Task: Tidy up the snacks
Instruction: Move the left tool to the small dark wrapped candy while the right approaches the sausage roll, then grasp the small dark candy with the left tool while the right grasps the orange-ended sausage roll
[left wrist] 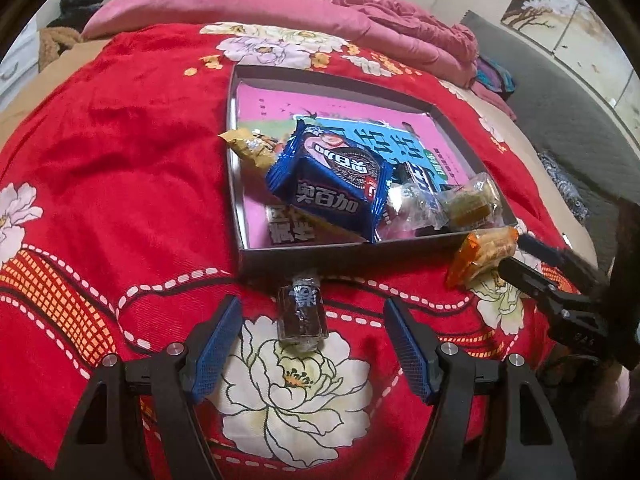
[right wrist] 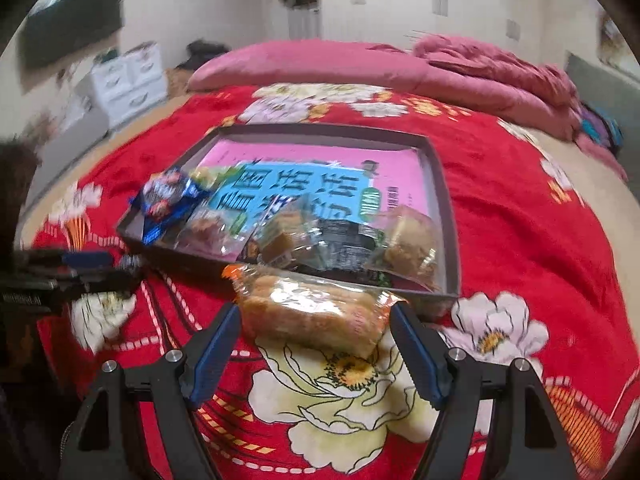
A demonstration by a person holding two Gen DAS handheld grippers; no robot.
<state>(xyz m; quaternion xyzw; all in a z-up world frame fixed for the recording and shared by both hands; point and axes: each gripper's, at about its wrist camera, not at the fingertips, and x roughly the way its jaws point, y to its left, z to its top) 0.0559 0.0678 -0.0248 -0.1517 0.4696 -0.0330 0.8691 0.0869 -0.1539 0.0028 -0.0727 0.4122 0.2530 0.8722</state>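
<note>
Blue-padded fingers of the left gripper (left wrist: 313, 344) stand wide apart at 6 o'clock, empty, flanking a small clear-wrapped dark candy (left wrist: 302, 314) lying on the red floral blanket (left wrist: 120, 168), its far end just beside the near wall of the shallow grey cardboard box (left wrist: 256, 258). Inside sit a blue foil cookie packet (left wrist: 332, 184) and other wrapped snacks (piled toward 3 o'clock). The right gripper (right wrist: 314, 344), equally spread, brackets an orange-edged clear pastry packet (right wrist: 316, 312) on the blanket at 12 o'clock, just outside the box; whether its pads touch is unclear.
</note>
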